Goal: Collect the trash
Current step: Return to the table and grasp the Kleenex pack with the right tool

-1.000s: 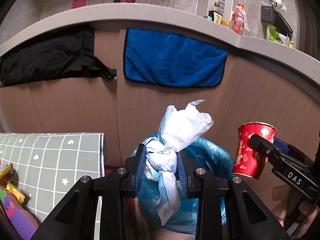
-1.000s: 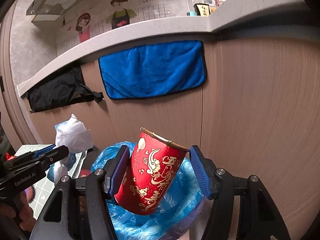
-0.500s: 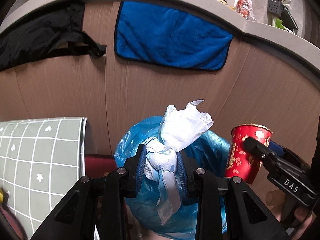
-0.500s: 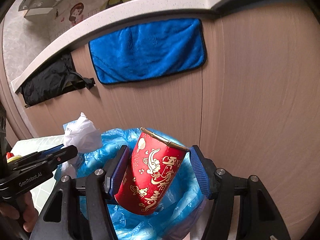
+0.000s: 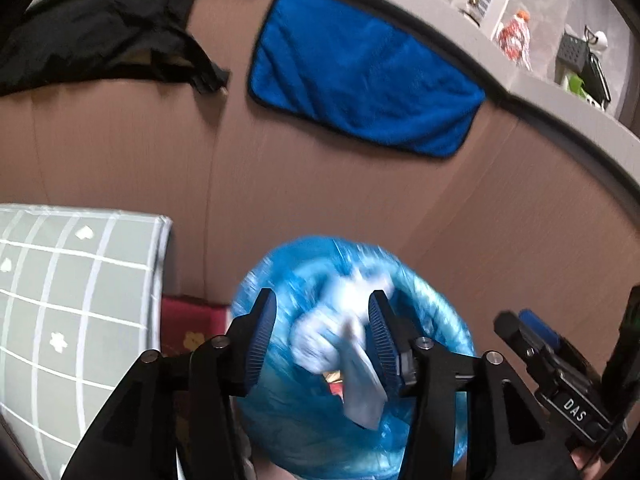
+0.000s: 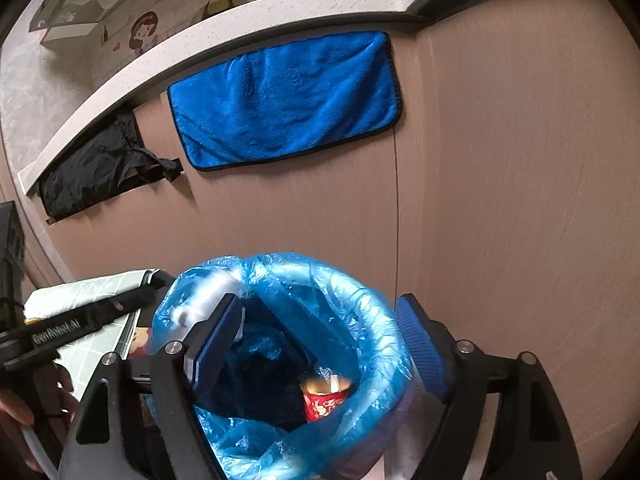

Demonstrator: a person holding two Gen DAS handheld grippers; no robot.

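Note:
A bin lined with a blue plastic bag [image 5: 420, 300] stands against the wooden cabinet front. My left gripper [image 5: 322, 336] hangs over its mouth with jaws opening. A white knotted bag [image 5: 344, 344], blurred, slips down between the pads, which no longer press on it. My right gripper [image 6: 320, 344] is over the same bin [image 6: 372, 320], jaws opening, nothing between them. The red paper cup [image 6: 324, 398] lies inside the liner, low on the right. In the right wrist view, one finger [image 6: 100, 312] of the left gripper reaches in from the left, with the white bag [image 6: 204, 296] at the rim.
A grey checked cover [image 5: 60, 300] lies left of the bin, with a red patterned mat [image 5: 188, 332] on the floor between them. A blue towel [image 5: 360, 80] and a black cloth [image 5: 100, 40] hang on the cabinet under the counter edge. A hand [image 6: 16, 412] holds the left tool.
Both grippers have opened and sunk toward the bin. The red cup has dropped out of the right jaws into the liner. The white bag is falling from the left jaws.

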